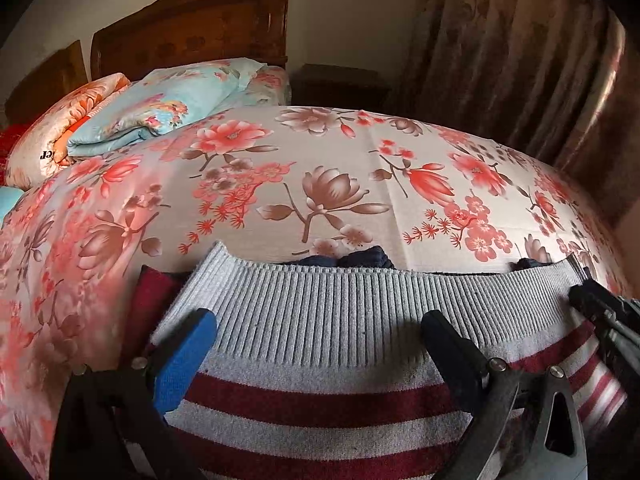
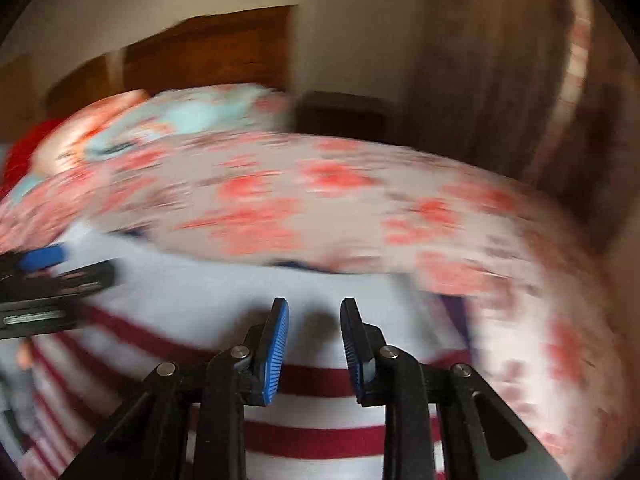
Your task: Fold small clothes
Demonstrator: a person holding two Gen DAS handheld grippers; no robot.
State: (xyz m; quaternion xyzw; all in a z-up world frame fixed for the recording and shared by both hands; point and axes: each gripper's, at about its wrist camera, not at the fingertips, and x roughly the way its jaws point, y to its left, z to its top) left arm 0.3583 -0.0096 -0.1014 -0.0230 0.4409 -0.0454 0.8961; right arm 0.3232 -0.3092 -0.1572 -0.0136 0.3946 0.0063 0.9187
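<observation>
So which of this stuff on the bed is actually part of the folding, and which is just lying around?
Part of the job:
- striped sweater, with its grey ribbed hem
- left claw, open over the sweater
- right claw, open, nothing between its pads

Just lying about:
- floral bedspread
- folded blue quilt
- orange pillow
- wooden headboard
- curtain

Sweater [image 1: 320,396] grey, dark-red stripes; bedspread [image 1: 280,184] pink-brown floral.

Left gripper [image 1: 320,344], fingers wide apart, over striped sweater [image 1: 320,400] on floral bedspread [image 1: 340,184].
</observation>
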